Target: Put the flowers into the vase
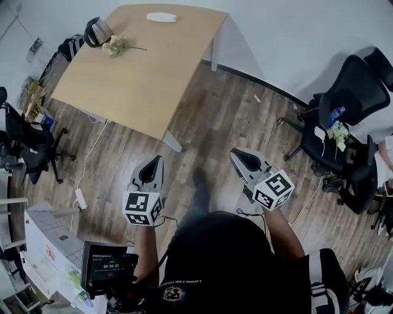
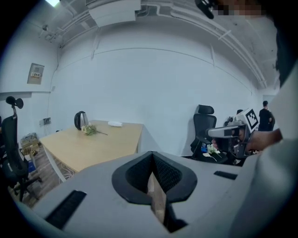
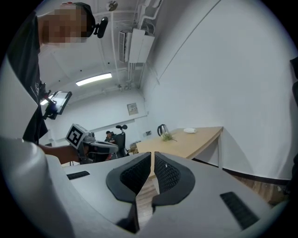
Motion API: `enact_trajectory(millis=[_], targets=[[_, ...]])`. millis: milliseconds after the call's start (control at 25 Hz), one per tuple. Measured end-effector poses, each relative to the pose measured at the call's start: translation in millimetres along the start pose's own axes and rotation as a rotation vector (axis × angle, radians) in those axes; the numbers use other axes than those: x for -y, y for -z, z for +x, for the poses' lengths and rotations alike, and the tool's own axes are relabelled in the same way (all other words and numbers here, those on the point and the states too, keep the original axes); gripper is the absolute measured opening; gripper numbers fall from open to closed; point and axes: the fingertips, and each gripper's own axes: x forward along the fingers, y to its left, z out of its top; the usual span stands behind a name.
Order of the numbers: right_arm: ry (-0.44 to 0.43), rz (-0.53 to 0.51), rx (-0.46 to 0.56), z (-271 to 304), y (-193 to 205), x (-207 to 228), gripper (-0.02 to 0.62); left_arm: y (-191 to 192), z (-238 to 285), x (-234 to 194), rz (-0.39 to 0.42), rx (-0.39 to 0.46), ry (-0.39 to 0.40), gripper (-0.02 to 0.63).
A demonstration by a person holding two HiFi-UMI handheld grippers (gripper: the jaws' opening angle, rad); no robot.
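Note:
A small bunch of pale flowers (image 1: 116, 46) lies at the far corner of the wooden table (image 1: 147, 80), beside a dark kettle-like jug (image 1: 96, 30). The left gripper view shows the same flowers (image 2: 90, 130) and jug (image 2: 81, 120), and so does the right gripper view, flowers (image 3: 167, 136) and jug (image 3: 161, 129). Another bunch of flowers (image 1: 337, 131) rests on a black chair seat at the right. My left gripper (image 1: 158, 158) and right gripper (image 1: 236, 152) hang over the wood floor, well short of the table. Both are shut and hold nothing.
A white flat object (image 1: 161, 17) lies on the table's far edge. Black office chairs (image 1: 353, 92) stand at the right and another chair (image 1: 24, 144) at the left. A power strip (image 1: 80, 197) with cables lies on the floor. A small screen (image 1: 107, 265) sits at lower left.

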Motion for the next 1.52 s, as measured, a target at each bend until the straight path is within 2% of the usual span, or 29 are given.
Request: enact_trajectory(millis=[200, 360, 600, 880, 1160, 1520], targets=[[-0.017, -0.016, 0.004, 62, -27, 21, 0.020, -26, 46, -47, -0.008, 0.001, 0.004, 0.000], [-0.006, -0.026, -0.004, 92, -41, 38, 0.020, -42, 74, -69, -0.006, 0.012, 0.022, 0.000], [0.001, -0.023, -0.009, 120, -56, 65, 0.020, -54, 113, -80, -0.014, 0.005, 0.049, 0.000], [-0.024, -0.039, -0.018, 144, -70, 100, 0.020, -70, 146, -87, -0.030, 0.017, 0.027, 0.000], [-0.088, -0.043, -0.020, 188, -92, 176, 0.020, -93, 209, -99, -0.049, 0.003, -0.046, 0.000], [-0.210, -0.073, -0.048, 237, -141, 291, 0.020, -153, 313, -93, -0.070, 0.020, -0.140, 0.000]])
